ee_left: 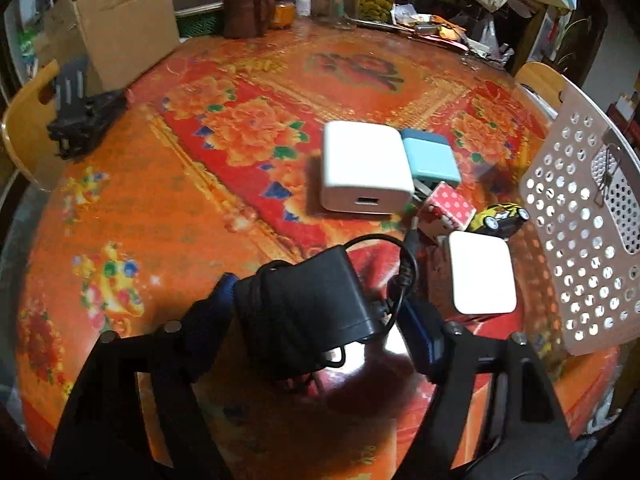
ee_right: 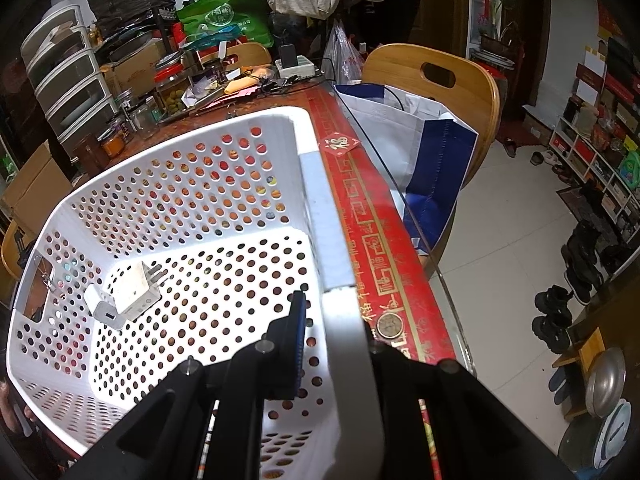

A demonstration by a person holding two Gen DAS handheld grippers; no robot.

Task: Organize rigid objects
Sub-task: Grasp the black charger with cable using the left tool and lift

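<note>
Two wooden chairs [ee_right: 436,80] flank floral-clothed table [ee_left: 200,200].

Left gripper [ee_left: 320,312]: black angular frame, blue finger pads [ee_left: 420,332], silver screws. Right gripper [ee_right: 332,344] same; blue pad at 12 o'clock.

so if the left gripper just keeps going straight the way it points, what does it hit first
Probably the big white charger. The left gripper, shut on the black adapter, points across the table toward it; bare cloth lies between, though depth is hard to judge.
</note>
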